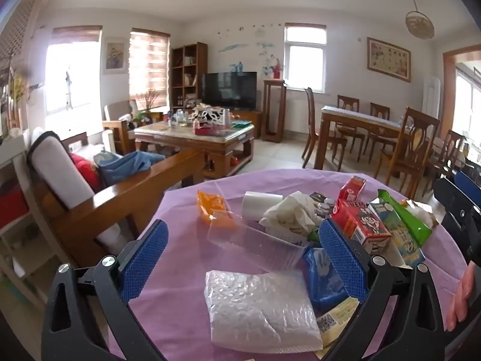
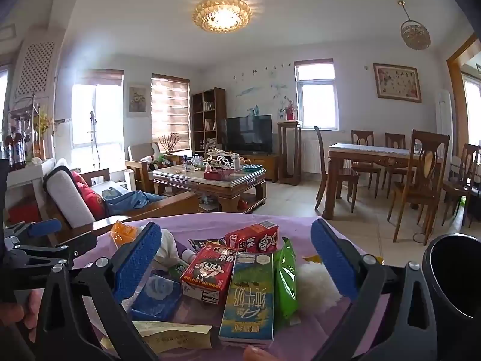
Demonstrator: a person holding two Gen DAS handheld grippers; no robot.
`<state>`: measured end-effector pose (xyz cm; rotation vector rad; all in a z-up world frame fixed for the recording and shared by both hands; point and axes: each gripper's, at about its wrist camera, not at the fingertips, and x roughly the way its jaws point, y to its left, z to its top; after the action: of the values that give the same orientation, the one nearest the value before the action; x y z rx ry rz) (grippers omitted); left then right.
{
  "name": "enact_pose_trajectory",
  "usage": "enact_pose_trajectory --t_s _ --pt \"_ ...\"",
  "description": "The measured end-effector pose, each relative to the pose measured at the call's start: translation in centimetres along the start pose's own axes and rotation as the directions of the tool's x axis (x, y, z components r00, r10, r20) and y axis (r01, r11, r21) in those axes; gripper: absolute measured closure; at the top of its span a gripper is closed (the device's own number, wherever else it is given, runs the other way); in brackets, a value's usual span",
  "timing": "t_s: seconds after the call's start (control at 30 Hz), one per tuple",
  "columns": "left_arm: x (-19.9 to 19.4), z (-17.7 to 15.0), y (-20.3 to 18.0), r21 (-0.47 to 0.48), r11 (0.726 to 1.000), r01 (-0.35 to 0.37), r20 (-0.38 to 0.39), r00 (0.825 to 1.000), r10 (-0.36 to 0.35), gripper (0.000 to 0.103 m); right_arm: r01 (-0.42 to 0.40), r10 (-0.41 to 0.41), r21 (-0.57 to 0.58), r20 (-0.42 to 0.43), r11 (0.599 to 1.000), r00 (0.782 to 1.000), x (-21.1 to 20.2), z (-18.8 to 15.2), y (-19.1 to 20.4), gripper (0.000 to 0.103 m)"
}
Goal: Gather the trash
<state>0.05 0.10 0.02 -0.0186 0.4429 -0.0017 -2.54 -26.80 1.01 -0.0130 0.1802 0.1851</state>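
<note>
Trash lies on a round table with a purple cloth [image 1: 180, 240]. In the left wrist view my left gripper [image 1: 243, 249] is open above a clear plastic cup [image 1: 258, 246] and a bubble-wrap sheet [image 1: 258, 310]; a blue packet [image 1: 324, 276] lies by its right finger. Crumpled white tissue [image 1: 291, 213], a red milk carton [image 1: 360, 225] and a green wrapper [image 1: 405, 219] lie beyond. In the right wrist view my right gripper [image 2: 237, 255] is open and empty over a red carton [image 2: 207, 270], a blue-green milk carton [image 2: 249, 294] and the green wrapper [image 2: 285, 276].
A black bin [image 2: 457, 273] stands at the right edge of the table. An orange wrapper [image 1: 210, 204] lies at the table's far left. A wooden sofa [image 1: 90, 198] stands to the left, with a coffee table [image 1: 195, 138] and a dining set [image 1: 375, 132] beyond.
</note>
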Motion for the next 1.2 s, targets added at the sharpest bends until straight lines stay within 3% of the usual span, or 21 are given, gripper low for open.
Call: enact_pose_trajectory --t_s 0.2,1.2 --pt "0.5 0.3 0.0 -0.031 0.999 0.007 -0.01 1.0 -0.007 0.004 0.0 0.001 0.049 -0.027 0.999 1.0 -0.4 -0.1 -0.9 0.005" --pt "0.4 0.0 1.2 -0.048 0.999 -0.017 0.005 1.0 0.017 0.004 -0.018 0.019 0.046 -0.038 0.999 0.999 0.5 -0.5 -0.6 0.005"
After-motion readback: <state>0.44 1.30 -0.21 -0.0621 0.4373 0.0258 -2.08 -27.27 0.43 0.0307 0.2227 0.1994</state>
